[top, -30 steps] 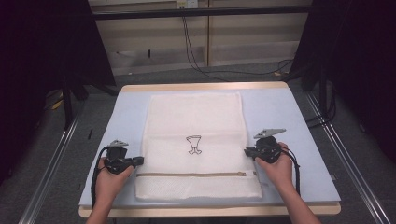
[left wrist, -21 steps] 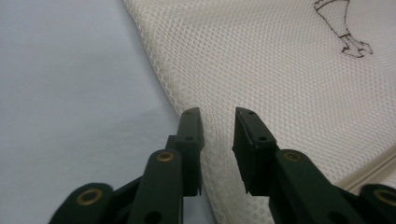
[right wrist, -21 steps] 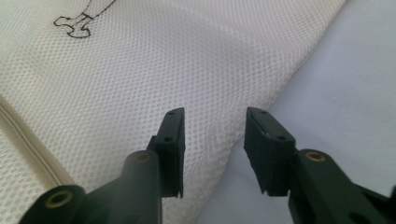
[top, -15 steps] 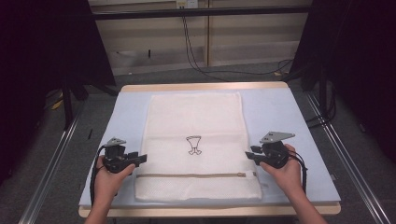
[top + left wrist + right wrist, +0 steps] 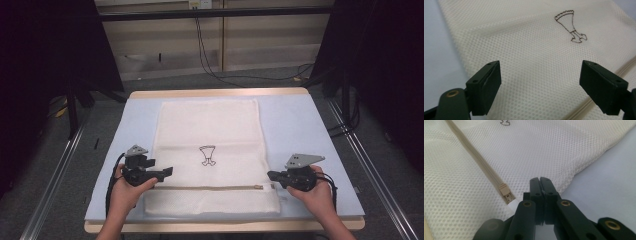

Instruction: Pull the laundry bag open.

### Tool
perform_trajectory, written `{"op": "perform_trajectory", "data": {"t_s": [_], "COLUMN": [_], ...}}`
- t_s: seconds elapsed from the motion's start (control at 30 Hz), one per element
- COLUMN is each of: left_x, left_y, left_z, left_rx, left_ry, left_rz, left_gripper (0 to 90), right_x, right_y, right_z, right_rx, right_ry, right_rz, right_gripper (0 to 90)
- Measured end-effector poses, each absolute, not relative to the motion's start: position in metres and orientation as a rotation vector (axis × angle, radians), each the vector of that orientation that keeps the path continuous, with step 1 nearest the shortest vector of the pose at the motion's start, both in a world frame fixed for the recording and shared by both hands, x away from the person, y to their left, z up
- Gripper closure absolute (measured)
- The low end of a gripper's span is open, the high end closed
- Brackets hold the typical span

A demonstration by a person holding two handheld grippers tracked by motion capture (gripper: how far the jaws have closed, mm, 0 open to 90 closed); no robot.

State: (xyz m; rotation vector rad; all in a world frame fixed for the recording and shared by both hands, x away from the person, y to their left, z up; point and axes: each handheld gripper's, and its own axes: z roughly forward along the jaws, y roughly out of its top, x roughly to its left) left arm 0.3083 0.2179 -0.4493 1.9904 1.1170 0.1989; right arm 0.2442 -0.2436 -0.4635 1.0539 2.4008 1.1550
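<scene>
Scene: a cream mesh laundry bag is laid flat along the middle of the pale blue worktop, its zipper running across the lower part of the frame.
Motif: a small dark outline drawing is printed at the bag's centre.
Left claw: released; its jaws have just been opening and are spread wide over the bag's left edge in the lower left of the high view, with mesh below them but nothing pinched.
Right claw: clenched, jaws pressed together with nothing seen between them, just at the bag's right edge in the lower right.
Zipper slider: seen just left of the shut right claw in the right gripper view.
Judged reason: the 2 claws are placed at opposite ends of the zipper line, probably so the bag can be steadied on one side while the slider is worked from the other.
</scene>
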Motion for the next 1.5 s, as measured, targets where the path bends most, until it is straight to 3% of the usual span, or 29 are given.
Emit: {"op": "perform_trajectory", "data": {"t_s": [0.1, 0.37, 0.57, 0.87, 1.17, 1.5], "left_x": [0.309, 0.304, 0.299, 0.294, 0.293, 0.292], "left_y": [0.209, 0.185, 0.164, 0.132, 0.101, 0.063], "left_z": [-0.448, -0.443, -0.437, -0.429, -0.432, -0.442], "left_rx": [2.007, 2.035, 2.062, 2.062, 2.058, 2.074], "left_ry": [1.08, 0.95, 0.863, 0.841, 0.851, 0.848], "left_rz": [0.196, 0.148, 0.05, -0.049, -0.199, -0.264], "left_gripper": [12.2, 11.8, 21.4, 22.1, 30.4, 33.9], "right_x": [0.239, 0.231, 0.228, 0.227, 0.226, 0.227], "right_y": [-0.245, -0.251, -0.251, -0.249, -0.244, -0.247], "right_z": [-0.466, -0.467, -0.466, -0.467, -0.472, -0.473], "right_rx": [1.057, 1.015, 1.0, 0.976, 0.959, 0.982], "right_ry": [2.382, 2.353, 2.342, 2.38, 2.427, 2.438], "right_rz": [1.198, 1.233, 1.227, 1.23, 1.211, 1.192], "right_gripper": [87.5, 87.7, 89.1, 90.0, 90.0, 90.0]}}
